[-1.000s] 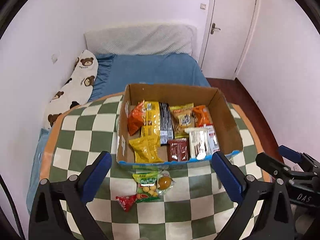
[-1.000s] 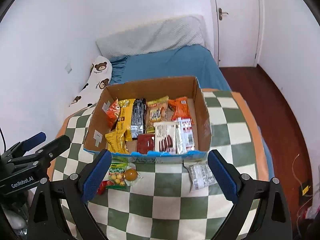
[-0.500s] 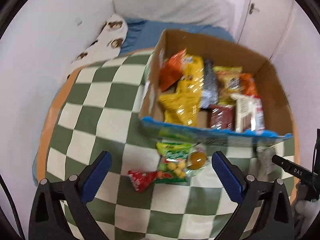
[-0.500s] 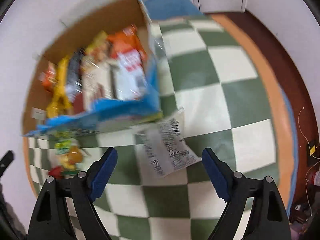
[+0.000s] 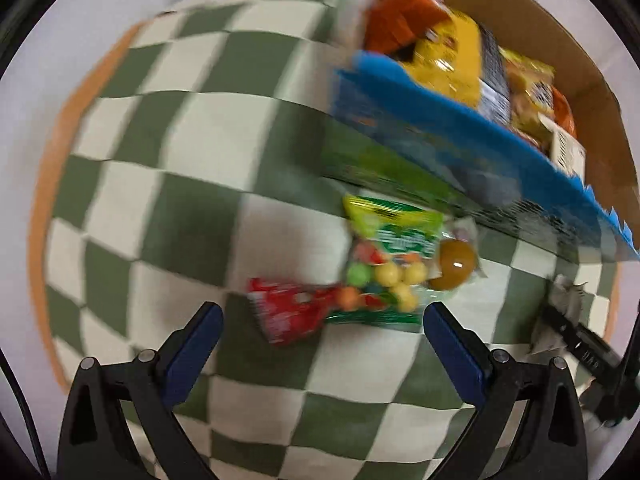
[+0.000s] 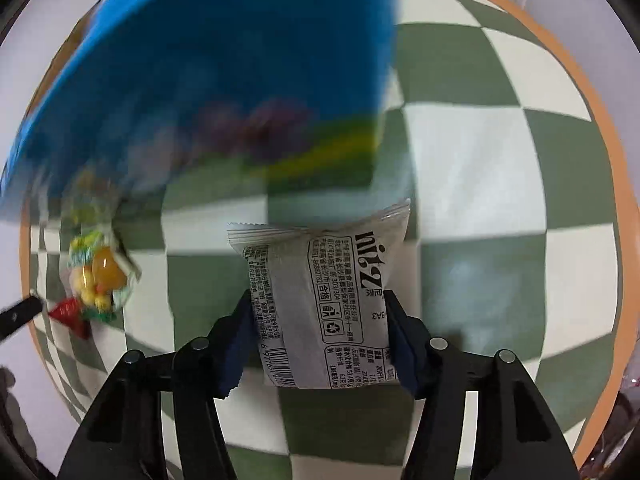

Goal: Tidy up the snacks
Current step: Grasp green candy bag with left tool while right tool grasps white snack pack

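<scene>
The right gripper (image 6: 320, 340) has its fingers (image 6: 400, 344) pressed against both long edges of a grey snack packet (image 6: 324, 304), which lies on the checkered counter (image 6: 480, 180) just in front of the cardboard box (image 6: 224, 60). The packet looks like a light, sealed foil pouch: soft, probably slippery, with contents that could crush under a hard squeeze. Taking it across its width near the lower half, as the fingers do here, seems a sound hold; the crimped end seams would be floppier.

The left gripper (image 5: 320, 340) has its fingers spread wide with nothing between them, poised over a green candy bag (image 5: 384, 264) and a red packet (image 5: 288, 314) beside it on the counter. A round amber jelly cup (image 5: 456, 264) sits touching the candy bag. These pouches also appear light and crinkly, best pinched across the flat middle.

The cardboard box, seen from the left wrist, already holds several snacks: an orange bag (image 5: 404, 12), a yellow bag (image 5: 452, 56), a dark packet and others, though blur makes the rest hard to tell apart.
</scene>
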`<action>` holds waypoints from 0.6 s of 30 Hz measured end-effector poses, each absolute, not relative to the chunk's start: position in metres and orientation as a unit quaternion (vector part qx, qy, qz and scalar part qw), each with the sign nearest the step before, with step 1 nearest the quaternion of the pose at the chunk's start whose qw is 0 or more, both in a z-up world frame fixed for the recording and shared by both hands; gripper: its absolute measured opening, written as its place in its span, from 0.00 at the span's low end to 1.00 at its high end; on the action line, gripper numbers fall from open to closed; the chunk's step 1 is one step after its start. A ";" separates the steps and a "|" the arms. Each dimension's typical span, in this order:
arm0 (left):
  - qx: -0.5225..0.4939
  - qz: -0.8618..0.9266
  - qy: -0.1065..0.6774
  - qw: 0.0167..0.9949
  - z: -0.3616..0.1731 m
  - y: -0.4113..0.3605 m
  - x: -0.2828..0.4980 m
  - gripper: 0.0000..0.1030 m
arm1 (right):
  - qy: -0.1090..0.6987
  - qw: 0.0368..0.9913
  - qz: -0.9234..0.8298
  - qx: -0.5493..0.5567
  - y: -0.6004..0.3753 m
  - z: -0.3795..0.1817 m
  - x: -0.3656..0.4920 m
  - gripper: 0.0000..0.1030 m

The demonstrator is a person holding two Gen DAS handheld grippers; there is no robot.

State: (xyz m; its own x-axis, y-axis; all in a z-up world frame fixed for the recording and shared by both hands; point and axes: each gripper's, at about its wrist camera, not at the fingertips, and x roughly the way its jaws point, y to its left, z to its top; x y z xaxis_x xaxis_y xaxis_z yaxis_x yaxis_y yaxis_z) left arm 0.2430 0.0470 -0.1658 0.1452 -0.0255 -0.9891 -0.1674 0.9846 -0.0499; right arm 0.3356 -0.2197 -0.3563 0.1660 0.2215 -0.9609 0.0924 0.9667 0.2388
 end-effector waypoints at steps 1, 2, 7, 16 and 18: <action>-0.068 0.034 0.658 0.749 -0.173 0.041 0.248 1.00 | 0.646 0.752 0.041 0.120 -0.216 -0.357 0.329 0.61; -0.064 0.023 0.665 0.744 -0.179 0.036 0.253 1.00 | 0.649 0.751 0.038 0.119 -0.213 -0.358 0.326 0.61; -0.059 -0.003 0.677 0.734 -0.204 0.024 0.268 0.94 | 0.658 0.739 0.023 0.145 -0.206 -0.363 0.308 0.61; -0.041 -0.019 0.671 0.740 -0.204 0.014 0.247 0.47 | 0.674 0.729 0.032 0.118 -0.181 -0.372 0.286 0.58; -0.041 -0.022 0.677 0.735 -0.204 0.013 0.231 0.47 | 0.678 0.724 0.041 0.119 -0.177 -0.371 0.275 0.57</action>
State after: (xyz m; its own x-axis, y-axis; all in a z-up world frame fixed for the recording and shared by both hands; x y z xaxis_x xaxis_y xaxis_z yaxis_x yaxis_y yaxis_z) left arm 0.2314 0.0132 -0.2043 0.0825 -0.0881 -0.9927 -0.0240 0.9956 -0.0903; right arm 0.2755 -0.1771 -0.3714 0.0770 0.2216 -0.9721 0.1017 0.9682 0.2288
